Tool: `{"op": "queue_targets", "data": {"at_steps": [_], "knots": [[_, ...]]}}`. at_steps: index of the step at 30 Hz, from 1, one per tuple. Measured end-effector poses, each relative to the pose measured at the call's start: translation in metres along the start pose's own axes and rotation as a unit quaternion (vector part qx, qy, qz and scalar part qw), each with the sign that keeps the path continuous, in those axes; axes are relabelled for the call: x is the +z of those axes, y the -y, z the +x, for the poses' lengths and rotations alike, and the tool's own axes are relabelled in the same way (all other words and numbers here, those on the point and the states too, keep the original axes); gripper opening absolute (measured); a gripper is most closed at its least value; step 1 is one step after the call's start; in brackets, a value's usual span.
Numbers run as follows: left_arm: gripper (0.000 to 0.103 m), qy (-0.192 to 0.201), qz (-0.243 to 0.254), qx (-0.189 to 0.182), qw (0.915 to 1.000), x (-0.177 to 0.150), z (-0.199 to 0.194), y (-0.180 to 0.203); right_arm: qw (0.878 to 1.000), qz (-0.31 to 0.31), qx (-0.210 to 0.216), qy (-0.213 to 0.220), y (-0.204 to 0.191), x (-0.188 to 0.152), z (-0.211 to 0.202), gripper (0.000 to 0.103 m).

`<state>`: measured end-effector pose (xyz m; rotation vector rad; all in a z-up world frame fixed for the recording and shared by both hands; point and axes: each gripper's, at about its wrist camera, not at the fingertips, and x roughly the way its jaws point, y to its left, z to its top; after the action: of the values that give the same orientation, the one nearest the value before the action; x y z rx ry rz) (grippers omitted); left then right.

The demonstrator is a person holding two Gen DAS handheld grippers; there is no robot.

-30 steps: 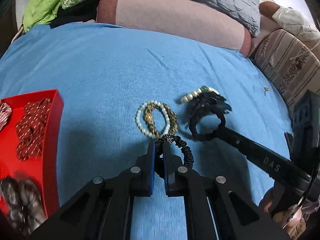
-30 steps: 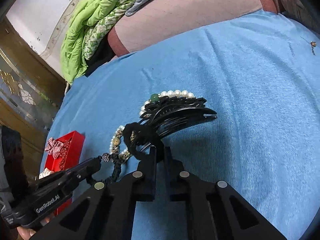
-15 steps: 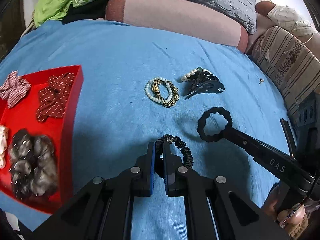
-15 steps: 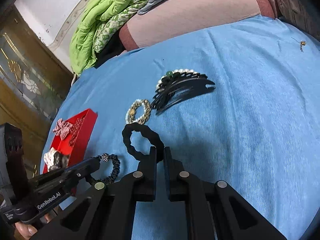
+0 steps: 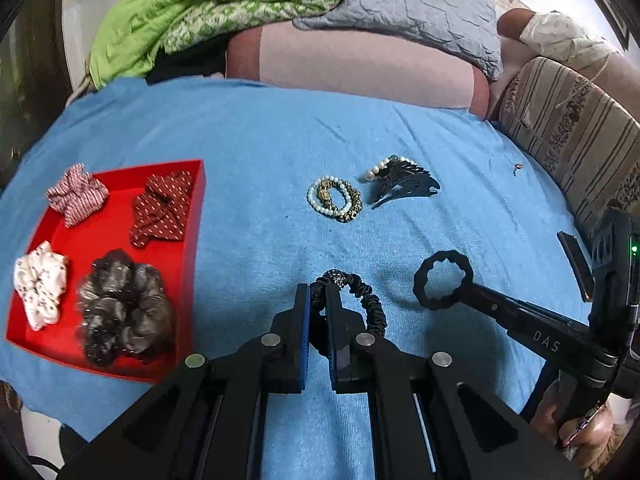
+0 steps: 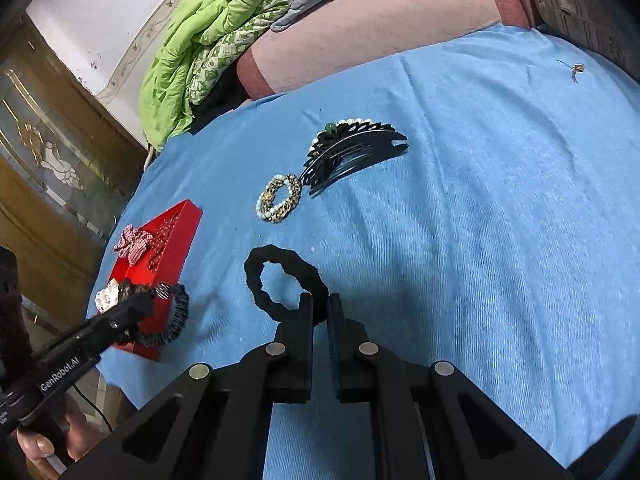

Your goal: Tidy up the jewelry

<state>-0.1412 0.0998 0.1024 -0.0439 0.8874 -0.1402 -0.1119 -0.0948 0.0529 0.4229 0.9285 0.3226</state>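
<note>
- Left of the left-wrist view: a red tray [image 5: 192,240] lies on the blue cloth [image 5: 248,152]. It already holds four fabric hair ties: a striped pink one [image 5: 76,194], a dark red dotted one [image 5: 162,210], a white patterned one [image 5: 40,284] and a large grey-brown one [image 5: 124,308]. This part of the sorting looks done.
- Lower centre, same view: the left gripper [image 5: 318,300] has its jaws pressed together on a thin black ruffled hair tie [image 5: 362,294], which hangs in a loop to the right of the fingers. It is lifted clear of the cloth and not yet in the tray.
- Centre of the frame: a pearl and gold bracelet pair [image 5: 335,199] rests on the cloth, well apart from the tray, unsorted.
- Just right of it: a black comb clip [image 5: 400,188] with a pearl strand [image 5: 380,168] tucked behind it, also unsorted.
- Right of the frame: the right gripper [image 6: 319,312], seen lower centre in its own view, has its jaws closed on a thick black hair ring [image 6: 280,280], carried above the cloth.
- Far right: a small metal trinket [image 5: 517,168] lies alone near the cloth's edge.
- Judged progress: roughly half; two ties in hand, three or four pieces left.
</note>
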Motion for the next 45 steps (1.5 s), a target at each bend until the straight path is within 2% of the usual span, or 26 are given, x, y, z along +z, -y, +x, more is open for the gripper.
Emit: {"op": "queue_targets", "data": {"at_steps": [8,19,38,45], "knots": [[0.007,0.019,0.022,0.013,0.9995,-0.007,-0.017,0.005,1.000,-0.008,-0.015,-0.001,-0.007,-0.015,-0.012,0.008],[0.007,0.033,0.019,0.029,0.9989,-0.011,-0.032,-0.003,0.999,-0.025,-0.020,-0.005,-0.022,-0.025,-0.021,0.008],[0.007,0.026,-0.009,0.052,0.9983,-0.016,-0.037,-0.031,0.997,-0.070,-0.004,-0.017,-0.065,-0.025,-0.018,0.008],[0.007,0.028,-0.034,0.062,0.9971,-0.016,-0.040,-0.055,0.996,-0.090,0.001,-0.023,-0.084,-0.021,-0.012,0.008]]}}
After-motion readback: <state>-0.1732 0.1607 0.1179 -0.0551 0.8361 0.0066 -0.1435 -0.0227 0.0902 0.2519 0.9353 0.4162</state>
